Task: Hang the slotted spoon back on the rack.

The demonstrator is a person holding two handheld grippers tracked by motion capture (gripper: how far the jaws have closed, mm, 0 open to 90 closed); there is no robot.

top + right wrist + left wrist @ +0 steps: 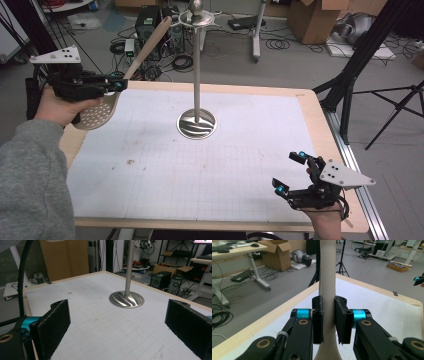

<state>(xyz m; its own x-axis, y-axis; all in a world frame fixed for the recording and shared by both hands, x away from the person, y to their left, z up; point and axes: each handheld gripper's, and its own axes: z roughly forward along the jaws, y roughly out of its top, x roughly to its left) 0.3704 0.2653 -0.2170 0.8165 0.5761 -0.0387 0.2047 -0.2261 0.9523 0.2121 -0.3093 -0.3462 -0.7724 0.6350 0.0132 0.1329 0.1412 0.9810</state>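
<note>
The left tongs (pixel 119 85) squeeze a pale, holey spoon (pixel 97 112) at nine o'clock; the right tongs (pixel 290 172) gape wide.

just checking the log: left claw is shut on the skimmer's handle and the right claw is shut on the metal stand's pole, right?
Not quite. The right claw is open and holds nothing, apart from the metal stand, as the high view shows. The left claw is indeed shut on the skimmer's handle.
</note>
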